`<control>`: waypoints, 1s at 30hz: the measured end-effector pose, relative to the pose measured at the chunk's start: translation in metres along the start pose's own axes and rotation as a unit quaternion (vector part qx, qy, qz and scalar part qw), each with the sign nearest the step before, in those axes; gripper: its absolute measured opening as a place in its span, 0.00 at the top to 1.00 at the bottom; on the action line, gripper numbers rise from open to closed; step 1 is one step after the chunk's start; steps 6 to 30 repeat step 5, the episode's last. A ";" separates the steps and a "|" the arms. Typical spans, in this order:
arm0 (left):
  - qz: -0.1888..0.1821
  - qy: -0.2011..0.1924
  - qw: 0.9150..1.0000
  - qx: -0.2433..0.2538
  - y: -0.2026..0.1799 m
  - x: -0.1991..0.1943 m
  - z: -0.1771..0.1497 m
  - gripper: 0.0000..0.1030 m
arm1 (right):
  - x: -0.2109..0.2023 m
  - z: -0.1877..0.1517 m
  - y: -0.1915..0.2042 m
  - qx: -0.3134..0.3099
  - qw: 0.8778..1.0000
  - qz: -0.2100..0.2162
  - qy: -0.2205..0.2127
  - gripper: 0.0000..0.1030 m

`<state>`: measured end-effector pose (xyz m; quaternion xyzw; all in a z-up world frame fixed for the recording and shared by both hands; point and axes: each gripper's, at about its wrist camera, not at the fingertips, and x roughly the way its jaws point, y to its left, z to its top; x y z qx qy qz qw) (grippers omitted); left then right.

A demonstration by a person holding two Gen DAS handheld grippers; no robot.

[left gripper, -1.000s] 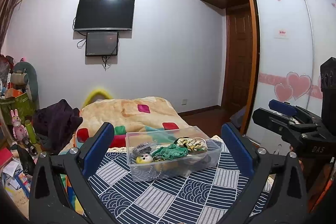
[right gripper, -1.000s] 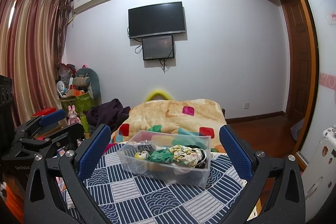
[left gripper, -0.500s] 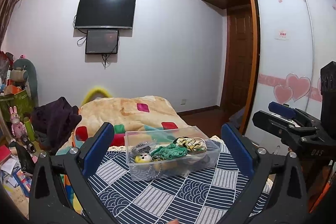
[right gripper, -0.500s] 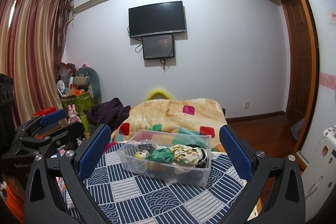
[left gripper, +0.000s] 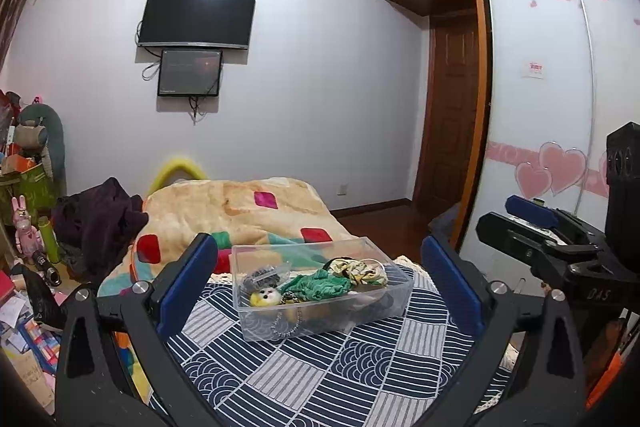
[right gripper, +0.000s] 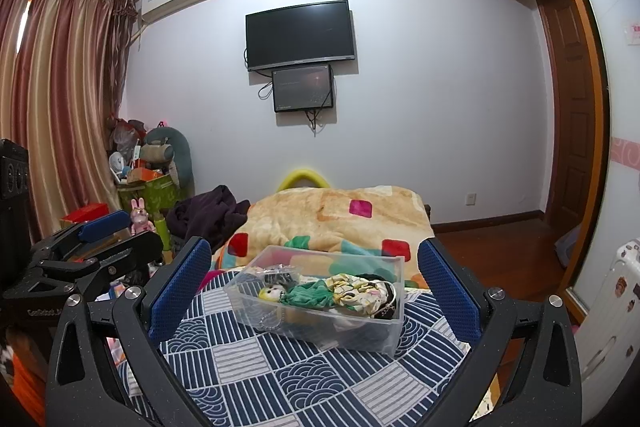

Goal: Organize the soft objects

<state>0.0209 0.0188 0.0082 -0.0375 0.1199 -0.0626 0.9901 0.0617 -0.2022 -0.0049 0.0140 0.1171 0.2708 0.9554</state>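
A clear plastic box (left gripper: 320,311) stands on a navy and white patterned cloth (left gripper: 312,375). In it lie a green cloth (left gripper: 316,285), a yellow patterned cloth (left gripper: 362,269) and a small yellow plush (left gripper: 264,295). The box also shows in the right wrist view (right gripper: 320,319), with the green cloth (right gripper: 310,295) and the patterned cloth (right gripper: 354,291). My left gripper (left gripper: 318,279) is open and empty, held above the cloth short of the box. My right gripper (right gripper: 314,277) is open and empty, likewise short of the box. Each gripper shows at the edge of the other's view.
A bed with an orange patchwork blanket (left gripper: 240,211) lies behind the box. A dark garment (left gripper: 96,223) and piled toys and boxes (right gripper: 148,171) stand at the left. A wardrobe with heart stickers (left gripper: 548,147) and a door (left gripper: 452,147) are at the right.
Both views have shifted only slightly; the left gripper has drifted a little. The box and its contents have not moved and both grippers stay open.
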 end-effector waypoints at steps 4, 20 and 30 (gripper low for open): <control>-0.005 0.008 1.000 0.001 0.000 0.001 0.000 0.00 | 0.000 -0.002 0.001 -0.001 1.000 0.001 0.002 0.00; -0.007 0.011 1.000 -0.001 0.000 0.002 -0.001 0.00 | 0.000 -0.002 0.002 -0.001 1.000 0.001 0.002 0.00; -0.007 0.011 1.000 -0.001 0.000 0.002 -0.001 0.00 | 0.000 -0.002 0.002 -0.001 1.000 0.001 0.002 0.00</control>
